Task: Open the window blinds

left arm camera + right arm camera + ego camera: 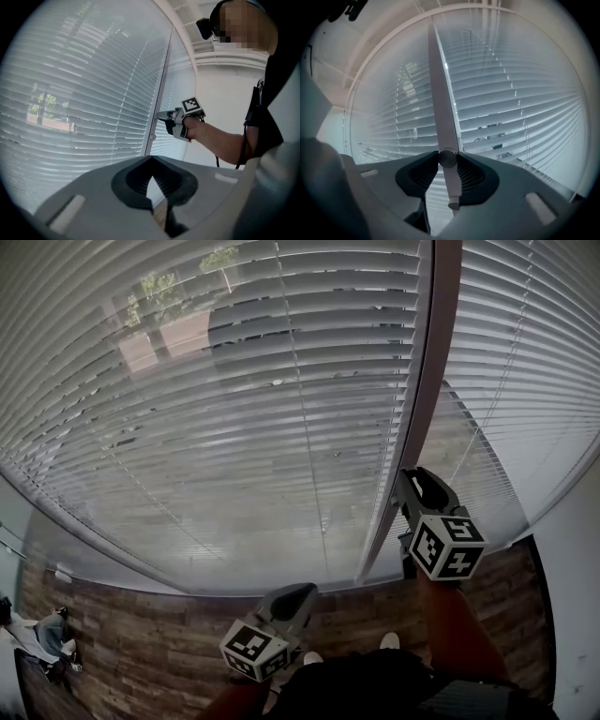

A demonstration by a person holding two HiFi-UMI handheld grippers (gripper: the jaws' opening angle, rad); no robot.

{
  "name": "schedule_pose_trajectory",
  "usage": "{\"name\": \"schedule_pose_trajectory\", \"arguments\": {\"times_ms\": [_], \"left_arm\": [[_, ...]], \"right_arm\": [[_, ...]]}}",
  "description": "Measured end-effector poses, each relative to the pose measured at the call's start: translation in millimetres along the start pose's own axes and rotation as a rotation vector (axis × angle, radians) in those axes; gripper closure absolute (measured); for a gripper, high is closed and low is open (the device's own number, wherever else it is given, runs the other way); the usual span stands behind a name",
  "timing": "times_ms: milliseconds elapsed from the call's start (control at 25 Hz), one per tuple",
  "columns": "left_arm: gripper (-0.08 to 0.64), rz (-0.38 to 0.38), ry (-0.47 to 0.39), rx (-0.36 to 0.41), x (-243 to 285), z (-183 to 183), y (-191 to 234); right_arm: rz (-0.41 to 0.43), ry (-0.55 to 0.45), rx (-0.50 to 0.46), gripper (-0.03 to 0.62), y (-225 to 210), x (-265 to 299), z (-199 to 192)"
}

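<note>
Blinds (234,381) down, wand (443,103) pinched in right tool (448,158); left tool (151,161) pressed together, empty.

Grey hand-held grippers (410,480), black-white marker cubes (448,546), black top (375,685)

Support: dark wood-plank floor (141,634) below me | Left, near: I see a pale bundle (45,636) lying on it, unidentifiable | Right, near: two white shoe tips (389,640) on it
</note>
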State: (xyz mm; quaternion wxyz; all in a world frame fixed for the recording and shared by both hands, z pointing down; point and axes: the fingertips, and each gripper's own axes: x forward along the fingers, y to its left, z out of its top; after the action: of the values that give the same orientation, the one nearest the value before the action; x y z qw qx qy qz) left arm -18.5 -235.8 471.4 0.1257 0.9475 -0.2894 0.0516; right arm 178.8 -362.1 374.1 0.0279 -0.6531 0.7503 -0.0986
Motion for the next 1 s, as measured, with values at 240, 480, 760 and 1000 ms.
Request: {"name": "schedule_pose_trajectory", "arguments": {"times_ms": [240,480,760,1000], "left_arm": [[0.558,-0.003,-0.001,0.0,-0.9,-0.5,-1.7],[0.559,-0.004,0.007,-0.001,0.2,-0.9,-2.9],[0.558,-0.008,0.007,0.007,0.2,-4.5,-2.4],[0.558,-0.004,-0.006,-0.012,1.0,-3.9,-0.5]], "right_arm": [[-0.066,0.029,-0.34,0.445,4.4,-1.5,-0.8],[-0.145,0.071,-0.666,0.445,9.0,-1.3,-0.8],[-0.148,0.066,-0.665,0.442,9.3,-0.9,-1.7],[-0.05,-0.013,-0.353,0.371,8.5,-9.4,8.6]]}}
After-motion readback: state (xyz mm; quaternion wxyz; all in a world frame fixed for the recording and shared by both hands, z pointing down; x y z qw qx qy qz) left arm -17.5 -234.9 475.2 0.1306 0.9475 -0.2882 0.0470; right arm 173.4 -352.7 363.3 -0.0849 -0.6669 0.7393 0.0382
